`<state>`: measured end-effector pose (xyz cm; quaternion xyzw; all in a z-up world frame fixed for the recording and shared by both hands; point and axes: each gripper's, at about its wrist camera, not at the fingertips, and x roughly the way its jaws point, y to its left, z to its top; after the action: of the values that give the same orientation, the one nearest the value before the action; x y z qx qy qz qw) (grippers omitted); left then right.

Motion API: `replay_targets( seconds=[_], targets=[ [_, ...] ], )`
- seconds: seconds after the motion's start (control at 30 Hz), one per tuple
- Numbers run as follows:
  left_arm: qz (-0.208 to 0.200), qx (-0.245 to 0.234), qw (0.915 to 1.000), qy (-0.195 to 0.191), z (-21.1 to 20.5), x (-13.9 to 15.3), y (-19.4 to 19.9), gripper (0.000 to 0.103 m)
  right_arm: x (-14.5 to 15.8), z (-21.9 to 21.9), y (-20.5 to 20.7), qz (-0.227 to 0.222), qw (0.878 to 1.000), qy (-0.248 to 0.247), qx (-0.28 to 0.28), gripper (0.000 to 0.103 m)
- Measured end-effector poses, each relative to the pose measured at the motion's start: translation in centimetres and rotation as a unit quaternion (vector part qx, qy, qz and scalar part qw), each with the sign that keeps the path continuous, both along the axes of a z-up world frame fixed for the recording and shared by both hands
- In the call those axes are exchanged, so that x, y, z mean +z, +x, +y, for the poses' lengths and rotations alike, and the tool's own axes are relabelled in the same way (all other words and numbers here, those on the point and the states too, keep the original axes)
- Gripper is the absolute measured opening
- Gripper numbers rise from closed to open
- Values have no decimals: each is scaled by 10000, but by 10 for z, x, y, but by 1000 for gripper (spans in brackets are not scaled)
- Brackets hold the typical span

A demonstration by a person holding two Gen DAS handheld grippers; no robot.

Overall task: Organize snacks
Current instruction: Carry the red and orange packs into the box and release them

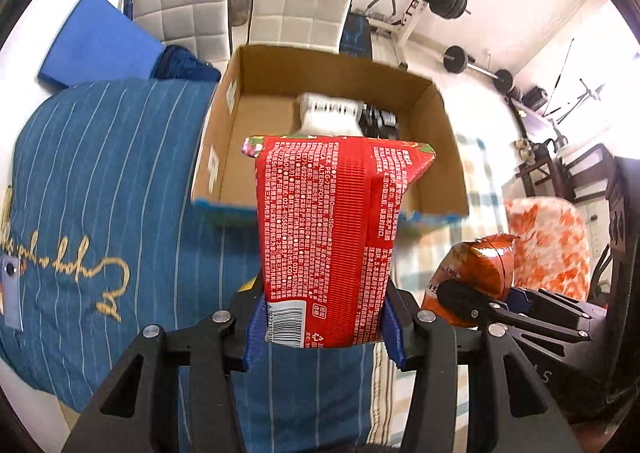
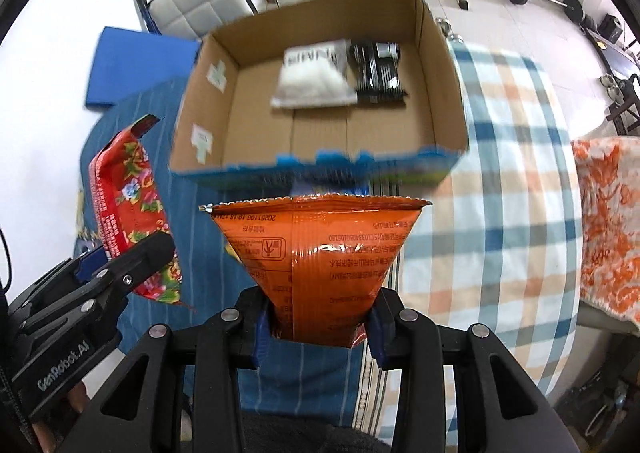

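Note:
My left gripper (image 1: 322, 327) is shut on a red snack packet (image 1: 328, 237) with white print, held upright in front of an open cardboard box (image 1: 444, 133). My right gripper (image 2: 318, 327) is shut on an orange snack bag (image 2: 320, 257), also short of the box (image 2: 440, 65). Inside the box lie a white packet (image 2: 312, 81) and a black packet (image 2: 378, 73) at the far side. In the right wrist view the red packet (image 2: 128, 205) and left gripper (image 2: 132, 257) appear at left; the left wrist view shows the orange bag (image 1: 476, 265) at right.
The box rests on a bed with a blue striped cover (image 1: 100, 181) and a checked sheet (image 2: 508, 213). An orange-patterned cloth (image 2: 608, 225) lies at the right. White chairs (image 1: 304, 1), a blue pad (image 1: 100, 41) and weight equipment (image 1: 448, 1) stand beyond.

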<state>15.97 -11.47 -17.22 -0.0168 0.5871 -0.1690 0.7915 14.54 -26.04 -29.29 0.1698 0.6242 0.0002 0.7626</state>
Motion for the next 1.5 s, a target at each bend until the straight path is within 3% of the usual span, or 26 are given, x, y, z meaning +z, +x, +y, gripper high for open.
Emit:
replay_targets(
  seconds=[0.17,0.3,0.63,0.8,0.97,1.13,1.5],
  targets=[
    [-21,6,10000,-71,-2,8,41,45,14,-16,42,-125,9998,-141,-84,40],
    [70,-8,10000,48,-5,0,85,45,4,-36,87,6,9991,-407,-104,40],
    [896,117,9954,317,-15,-68,186,45,-92,-69,175,1126,9916,-626,-128,40],
    [1227,187,9899,688,-25,-110,224,45,-134,-70,193,1523,9865,-599,-43,40],
    [1470,193,9852,866,-41,-140,251,45,-156,-68,205,1712,9827,-705,87,40],
    [1489,110,9820,1157,-54,-159,272,45,-170,-69,211,1848,9787,-874,189,40],
    [1552,90,9802,1224,-57,-171,294,45,-192,-61,217,2123,9717,-967,359,40]
  ],
)
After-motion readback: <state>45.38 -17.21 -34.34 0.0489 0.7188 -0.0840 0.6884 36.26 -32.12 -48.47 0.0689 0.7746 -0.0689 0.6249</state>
